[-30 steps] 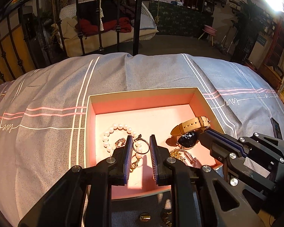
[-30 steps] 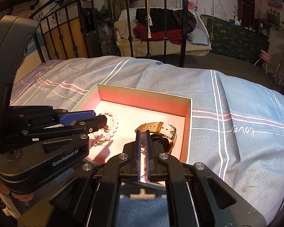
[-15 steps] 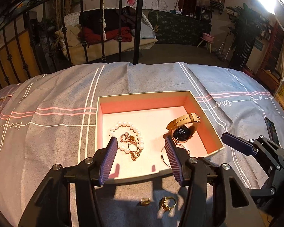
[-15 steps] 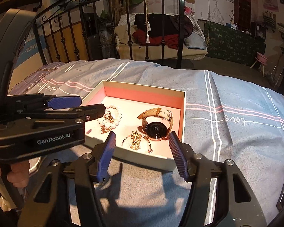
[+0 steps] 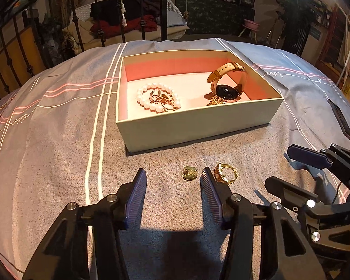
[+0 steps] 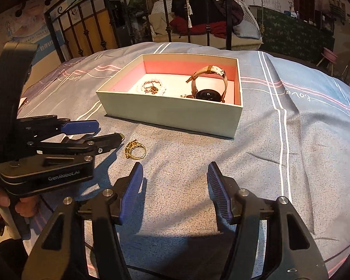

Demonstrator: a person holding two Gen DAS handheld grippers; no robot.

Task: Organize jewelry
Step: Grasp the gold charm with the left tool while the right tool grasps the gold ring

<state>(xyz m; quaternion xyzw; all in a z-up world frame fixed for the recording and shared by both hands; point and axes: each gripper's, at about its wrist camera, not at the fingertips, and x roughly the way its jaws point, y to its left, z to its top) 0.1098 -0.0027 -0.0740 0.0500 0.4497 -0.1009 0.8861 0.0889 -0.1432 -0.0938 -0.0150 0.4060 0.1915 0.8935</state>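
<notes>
A pale box with a pink lining (image 5: 198, 121) (image 6: 170, 112) sits on the bed. In it lie a pearl bracelet (image 5: 149, 98) with small gold pieces (image 5: 162, 100) inside its loop, a tan-strap watch (image 5: 226, 88) (image 6: 208, 88) and a gold chain (image 5: 215, 102). On the blanket before the box lie a gold ring (image 5: 226, 173) (image 6: 135, 152) and a small gold square piece (image 5: 190, 173). My left gripper (image 5: 172, 179) is open and empty, just short of the square piece. My right gripper (image 6: 175, 175) is open and empty, right of the ring.
The grey striped blanket (image 5: 58, 128) covers the bed. A black iron bed rail (image 5: 163, 7) stands behind it. A dark phone (image 5: 340, 119) lies at the right edge. The right gripper shows at the right in the left wrist view (image 5: 310, 157).
Both grippers opened and drew back out of the box toward me, leaving the jewelry inside. The ring and square piece on the blanket came into view.
</notes>
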